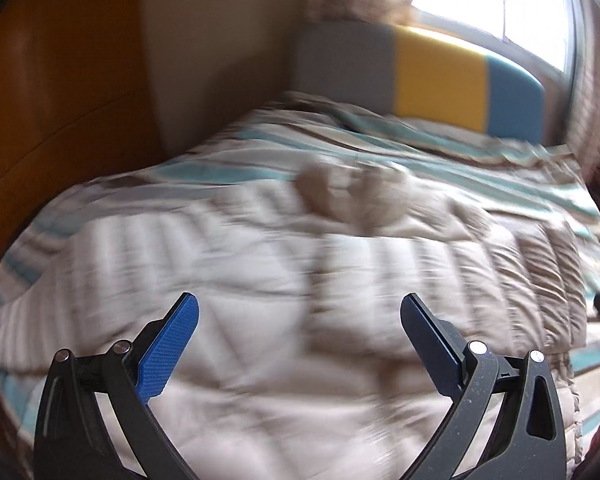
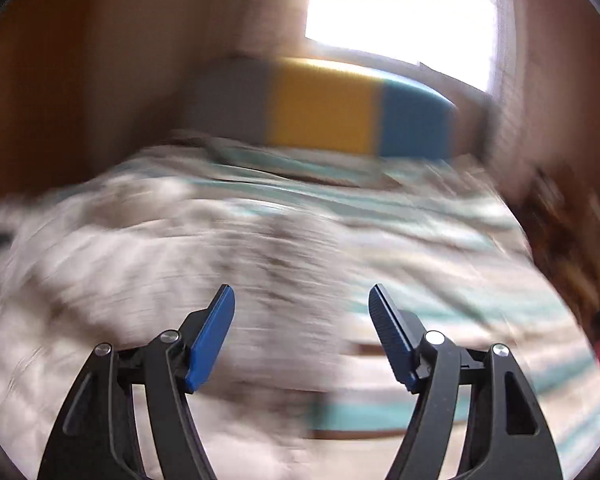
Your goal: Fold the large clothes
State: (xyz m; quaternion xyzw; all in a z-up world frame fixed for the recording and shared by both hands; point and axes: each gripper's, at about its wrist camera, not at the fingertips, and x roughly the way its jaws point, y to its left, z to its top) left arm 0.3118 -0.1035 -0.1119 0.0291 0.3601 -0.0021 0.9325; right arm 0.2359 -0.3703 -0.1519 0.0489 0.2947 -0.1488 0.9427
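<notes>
We find the beige quilted padded jacket [image 1: 300, 280] spread on the striped bed [image 1: 500, 184], collar toward twelve o'clock. Left tool [image 1: 299, 312] and right tool [image 2: 302, 304] both gape empty (views blurred). We judge a fold just released; next, regrip an edge.

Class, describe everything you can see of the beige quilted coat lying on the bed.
The beige quilted coat looks puffy, stitched in horizontal channels, with a paler fuzzy hood or collar bunched at its far end. It lies spread flat across the striped bedcover, lengthwise toward the headboard. Motion blur hides finer detail. The open left gripper is above it; neither gripper holds it.
</notes>
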